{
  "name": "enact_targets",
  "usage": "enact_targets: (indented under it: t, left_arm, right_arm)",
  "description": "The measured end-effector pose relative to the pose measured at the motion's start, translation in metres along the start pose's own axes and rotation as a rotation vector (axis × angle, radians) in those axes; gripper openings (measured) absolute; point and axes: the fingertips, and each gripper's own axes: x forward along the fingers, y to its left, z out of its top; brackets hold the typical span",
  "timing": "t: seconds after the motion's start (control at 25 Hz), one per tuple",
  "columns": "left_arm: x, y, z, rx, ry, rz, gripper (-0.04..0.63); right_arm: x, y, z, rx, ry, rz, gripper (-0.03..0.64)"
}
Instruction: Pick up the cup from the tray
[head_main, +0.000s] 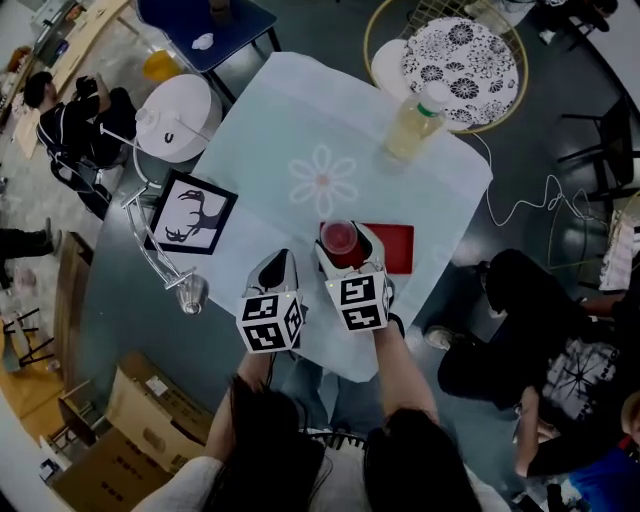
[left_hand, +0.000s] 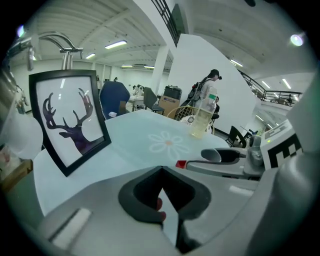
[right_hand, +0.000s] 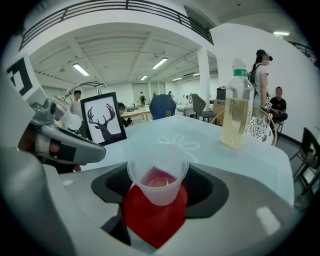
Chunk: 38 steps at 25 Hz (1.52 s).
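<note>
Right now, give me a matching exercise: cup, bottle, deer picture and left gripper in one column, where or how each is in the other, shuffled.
1 cup
2 bottle
3 deer picture
4 left gripper

A far side of the cloth
B shut, holding nothing
C in the right gripper
D standing at the cloth's left edge

Pairs: 1-C, 2-A, 3-D, 4-B

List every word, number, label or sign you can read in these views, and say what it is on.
Nothing legible in any view.
The bottle: green band under the cap, nothing readable.
The cardboard box: white sticker, too small to read.
The framed picture: deer silhouette only.
The cup: plain, no print.
The marker cubes on the left gripper and right gripper: square patterns, no text.
</note>
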Motion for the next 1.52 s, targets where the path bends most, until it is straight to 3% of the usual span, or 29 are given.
enact_targets:
  t: [0.28, 0.52, 0.8, 1.16, 1.52]
  left_arm:
    - [0.002, -0.009, 0.016, -0.021, -0.031, -0.03, 0.0]
    - [0.002, -0.028, 0.028, -0.017, -0.047, -0.068, 0.0]
    - [0.013, -0.042, 0.041, -0.008, -0.06, -0.059, 0.0]
    - [0.039, -0.06, 0.045, -0.013, -0.045, -0.067, 0.0]
    - [0.054, -0.063, 0.051, -0.027, -0.032, -0.037, 0.0]
  right_arm:
    - [-0.013, -0.012, 0.018, 0.041, -0.036, -0.02, 0.327]
    - [-0.028, -0.041, 0.038, 0.057, -0.067, -0.075, 0.325]
    - [-0.033, -0.088, 0.047, 0.064, -0.083, -0.135, 0.321]
    - [-0.022, -0.146, 0.036, 0.103, -0.063, -0.177, 0.318]
    - [-0.006, -0.159, 0.012, 0.086, -0.019, -0.165, 0.318]
